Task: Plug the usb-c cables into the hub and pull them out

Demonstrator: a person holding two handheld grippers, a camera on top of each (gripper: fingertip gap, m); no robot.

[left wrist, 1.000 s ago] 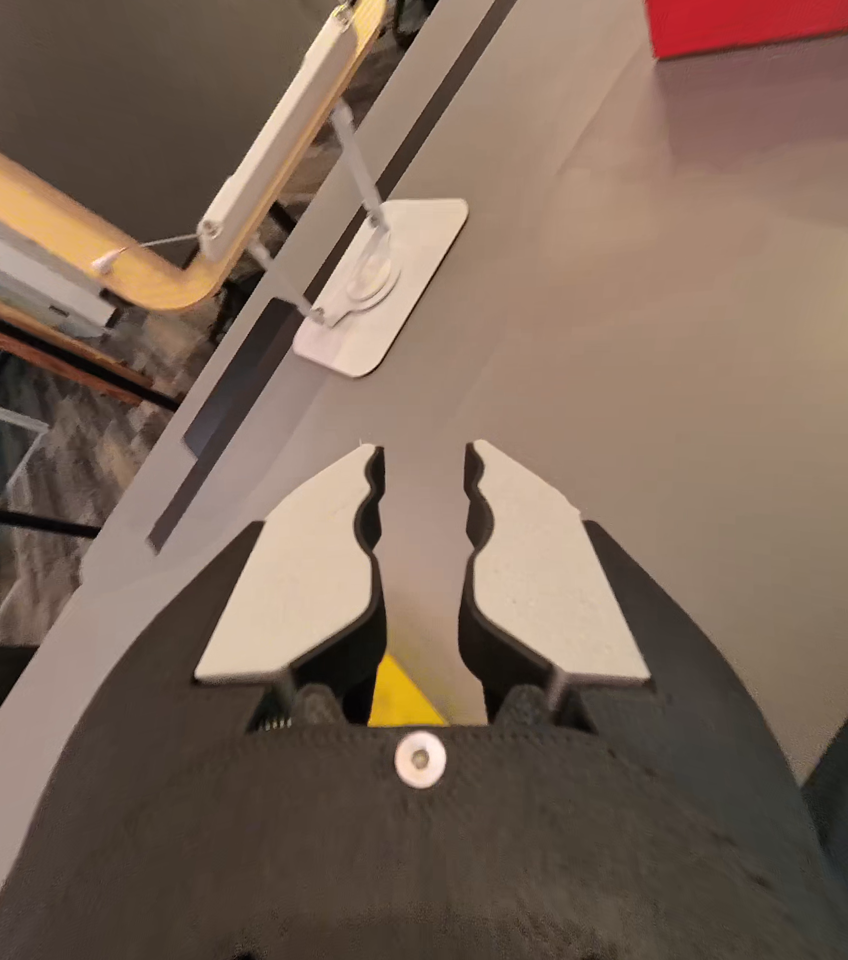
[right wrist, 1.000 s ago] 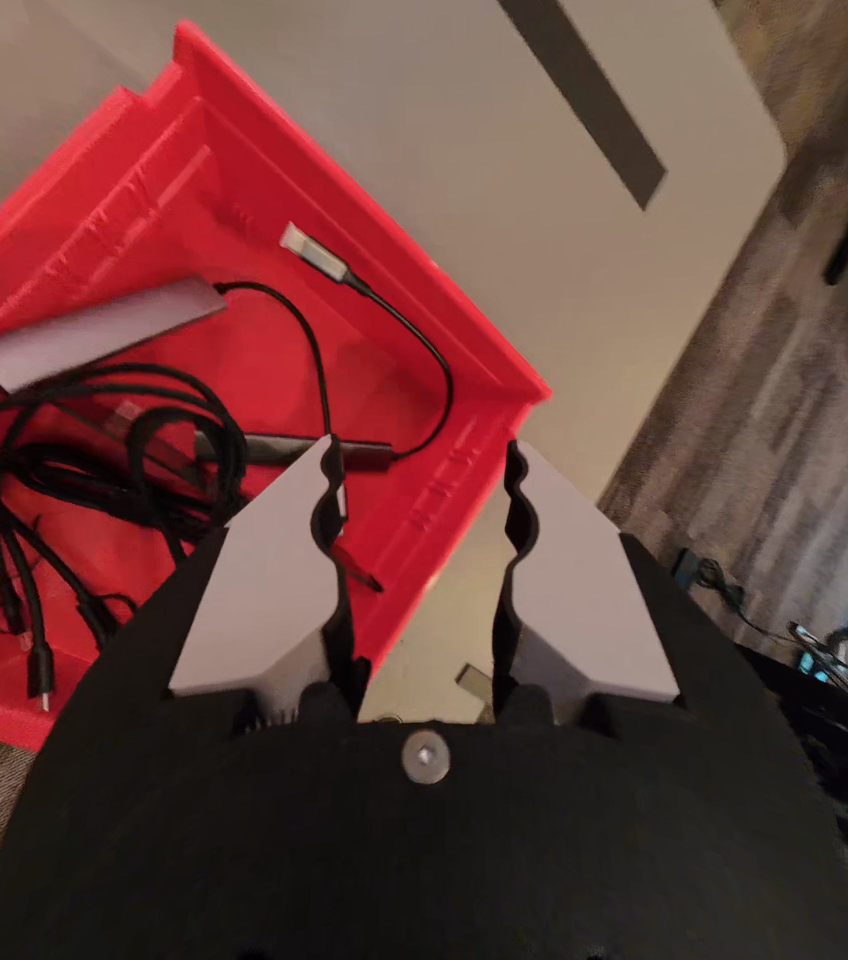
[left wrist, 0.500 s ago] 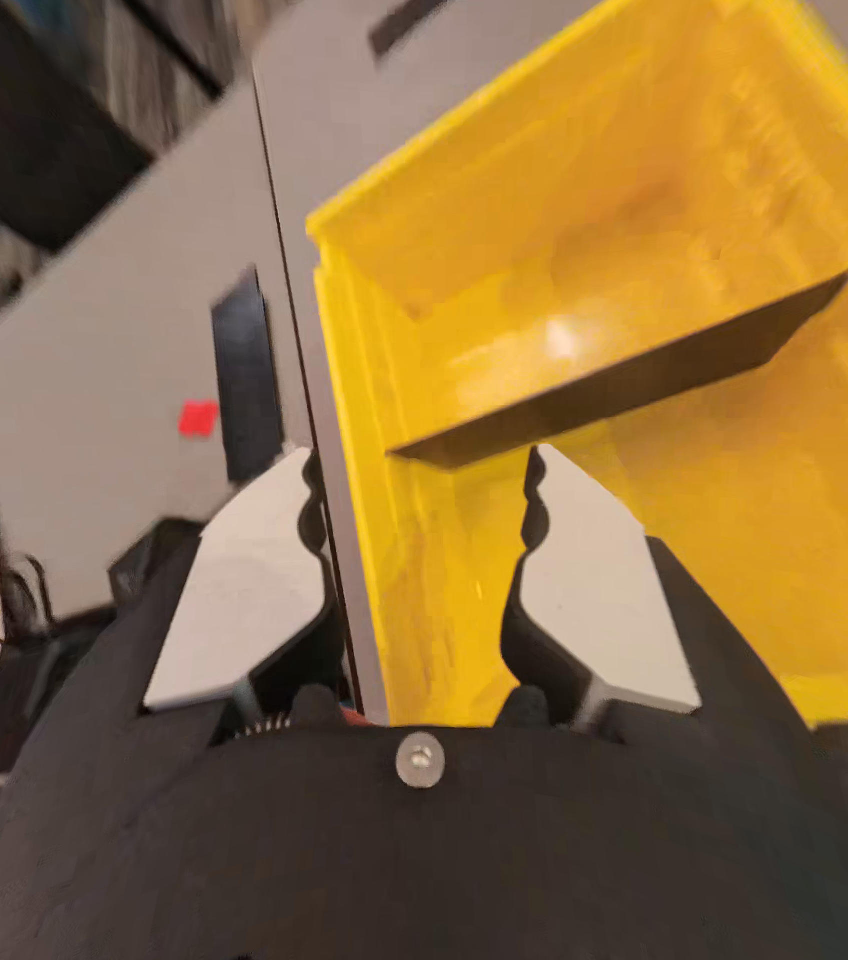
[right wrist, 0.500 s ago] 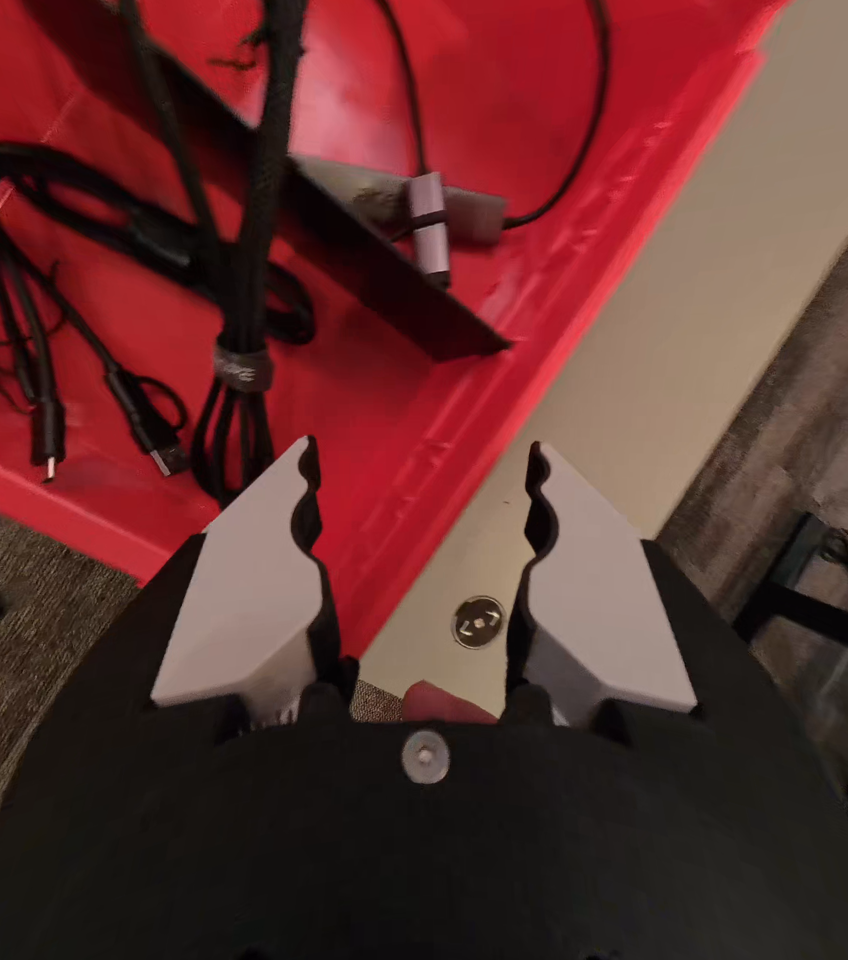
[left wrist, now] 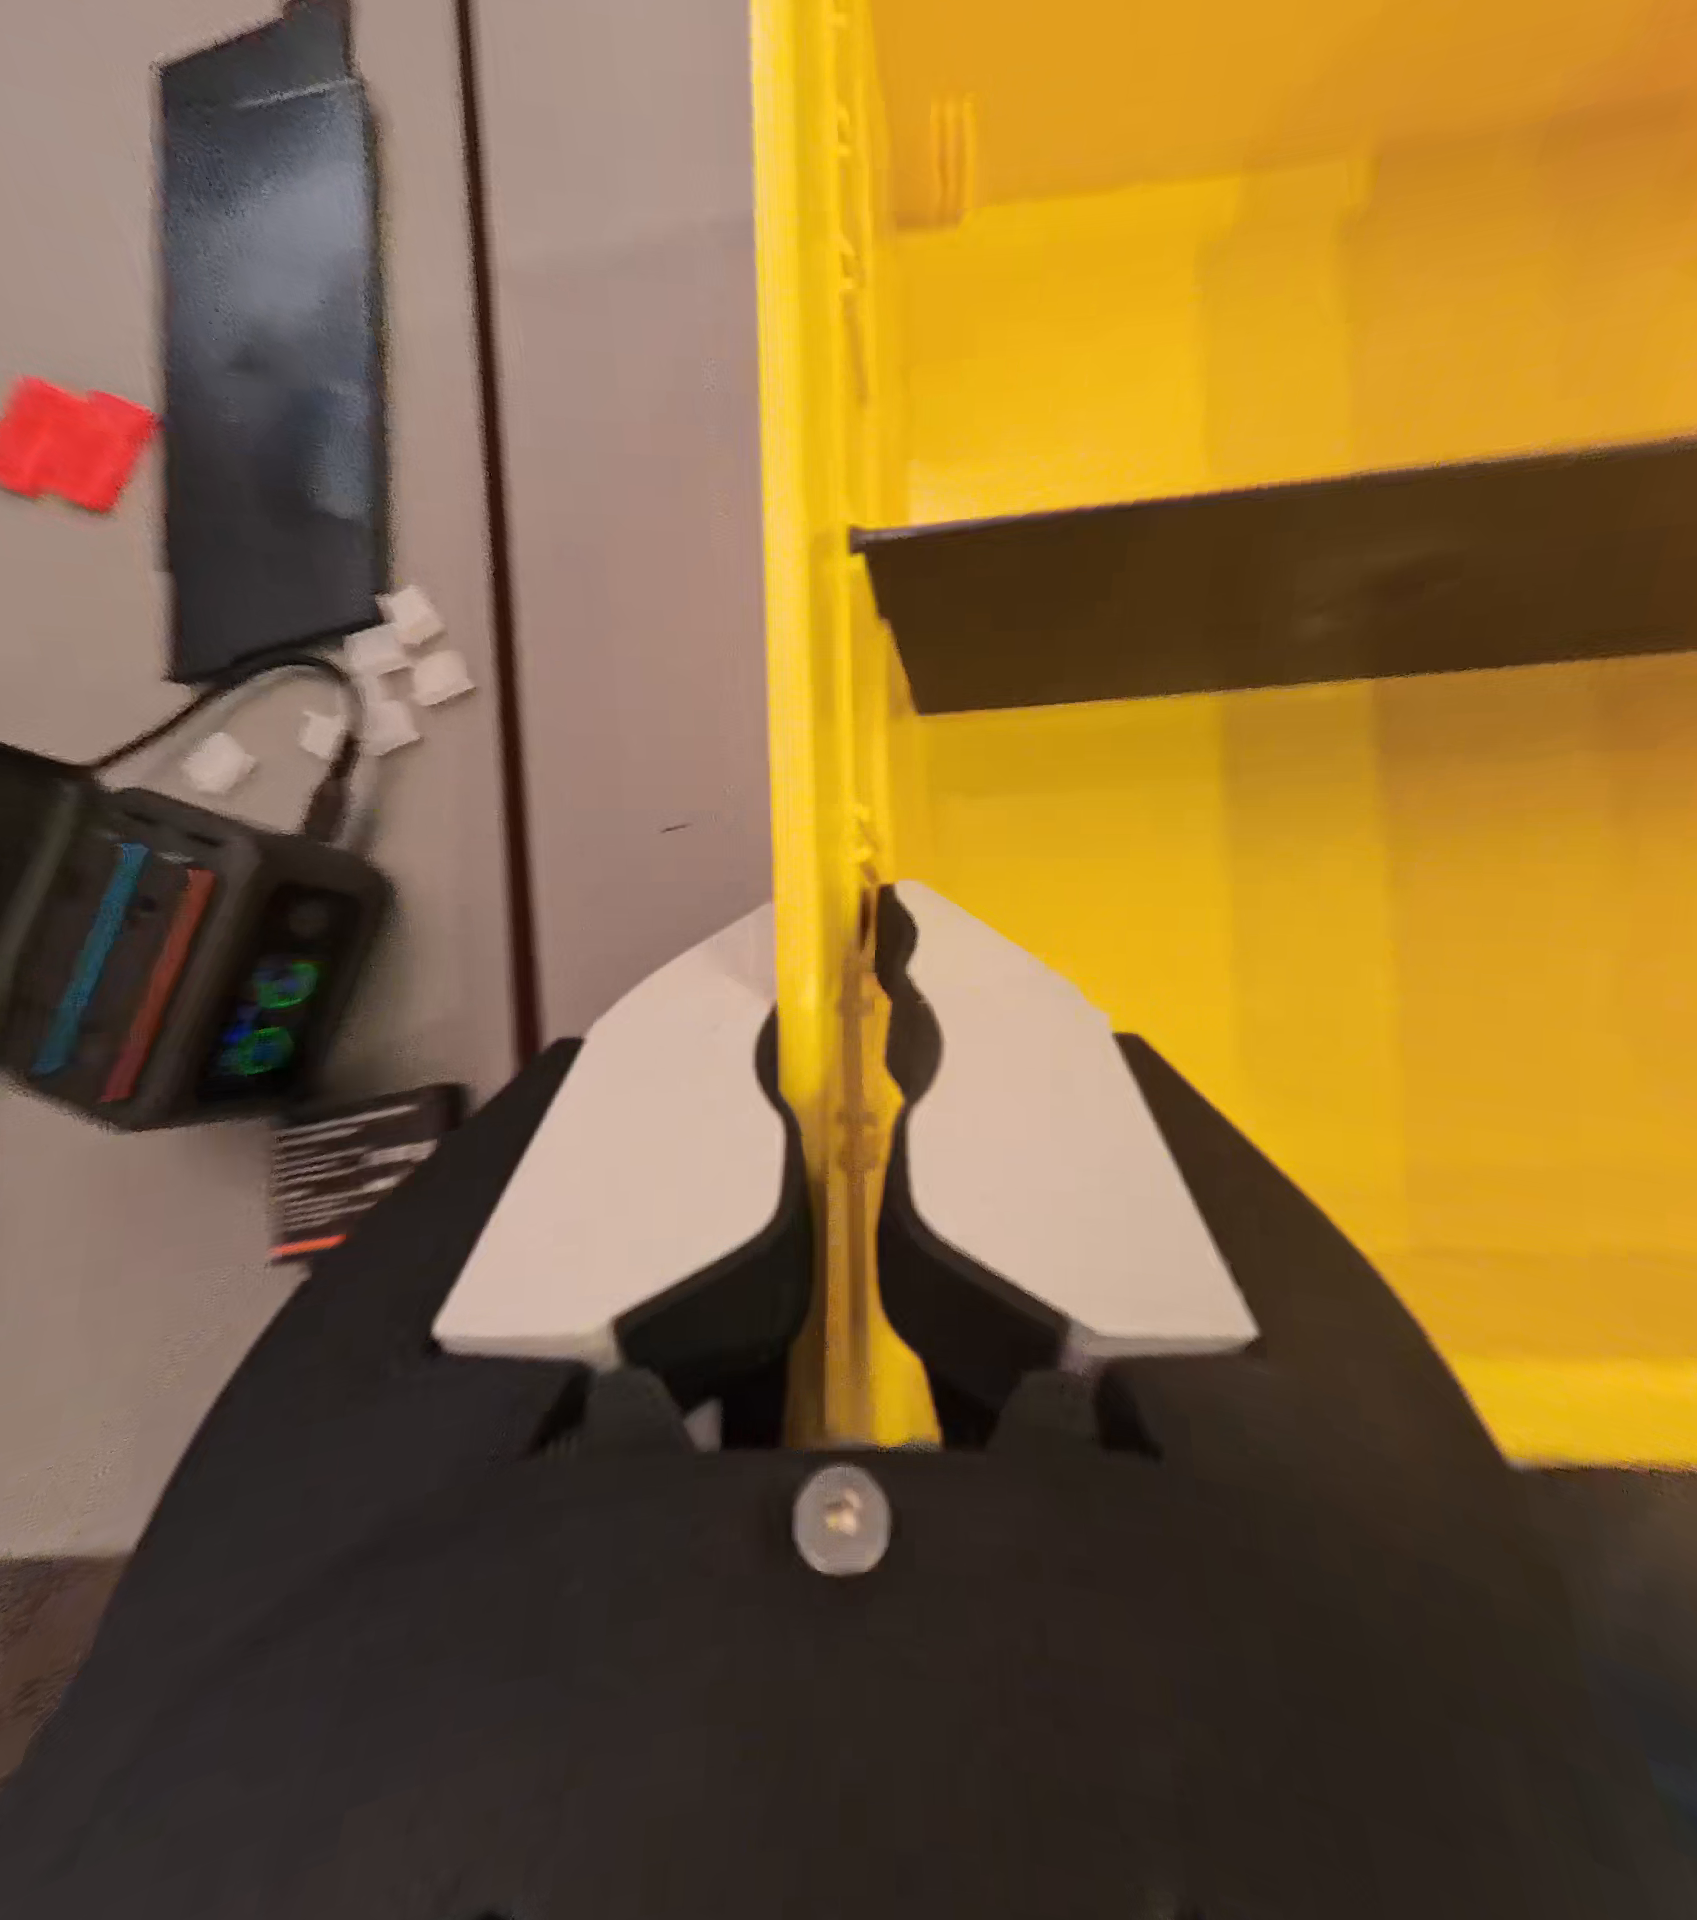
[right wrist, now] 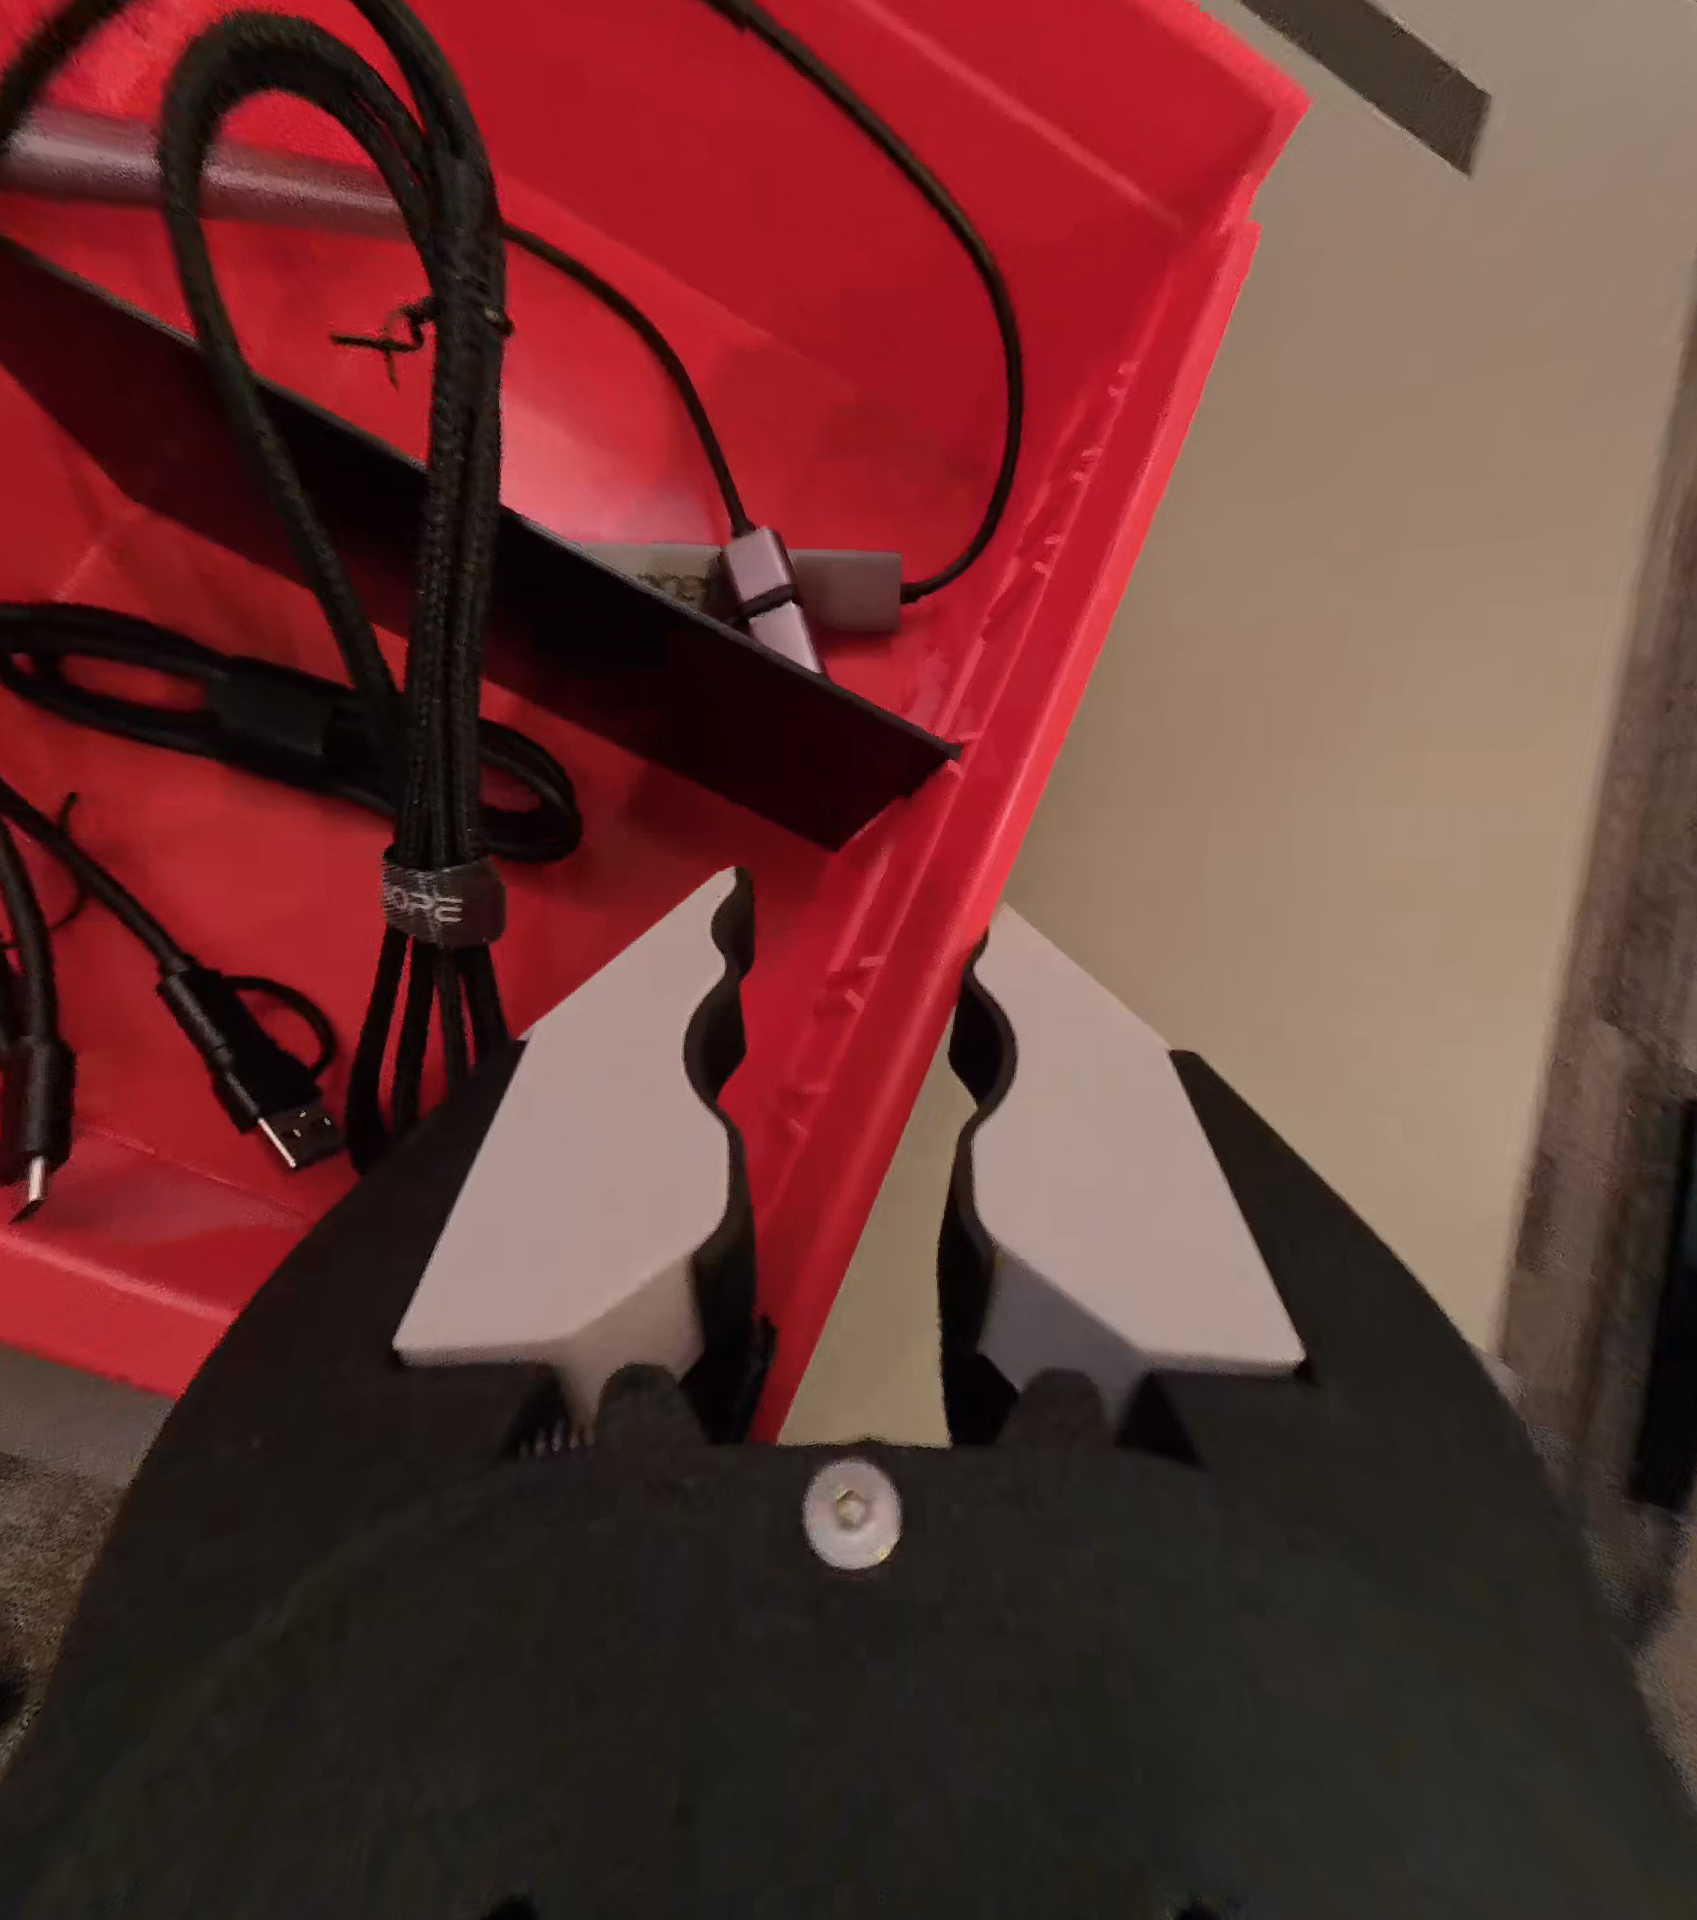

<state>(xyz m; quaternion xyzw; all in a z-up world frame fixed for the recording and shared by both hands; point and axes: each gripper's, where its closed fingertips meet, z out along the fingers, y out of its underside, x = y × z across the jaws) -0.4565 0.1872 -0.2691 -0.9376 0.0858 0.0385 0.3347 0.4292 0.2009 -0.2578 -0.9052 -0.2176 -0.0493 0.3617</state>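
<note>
Yellow bin (left wrist: pixel 813 623) wall now sits clamped in our left gripper (left wrist: pixel 833 1039); a second ago it hovered over bare table. Our right gripper (right wrist: pixel 849 1039), jaws apart, straddles the red bin (right wrist: pixel 1083 582) wall; hub (right wrist: pixel 844 592) and cables (right wrist: pixel 439 623) lie toward eleven o'clock, unplugged

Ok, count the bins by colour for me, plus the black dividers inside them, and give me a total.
yellow bin: 1
red bin: 1
black dividers: 2, one in the yellow bin and one in the red bin
Total: 4
</note>
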